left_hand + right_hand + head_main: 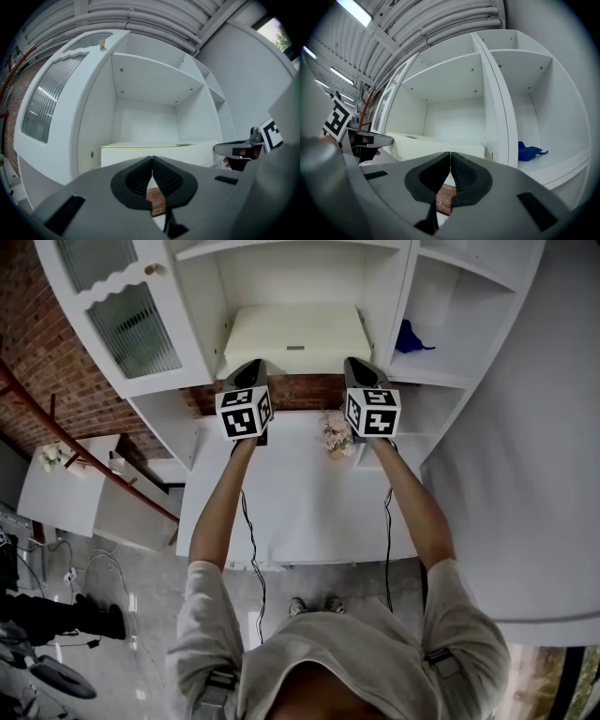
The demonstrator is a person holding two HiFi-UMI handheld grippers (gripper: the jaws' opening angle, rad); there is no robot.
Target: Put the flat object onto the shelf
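A flat cream-white box (295,334) lies on the shelf of the cabinet's middle compartment, its front edge near the shelf's lip. It also shows in the left gripper view as a flat box (159,151) and in the right gripper view as a flat box (436,145). My left gripper (251,369) is held up just in front of the box's left part, jaws shut with nothing between them. My right gripper (356,367) stands level with it before the box's right part, also shut and empty. Neither touches the box as far as I can see.
A crumpled blue thing (411,337) lies in the right compartment. A small pot of pale flowers (336,435) stands on the white table (300,512) under the right gripper. A ribbed glass cabinet door (122,315) is at the left. A brick wall shows behind.
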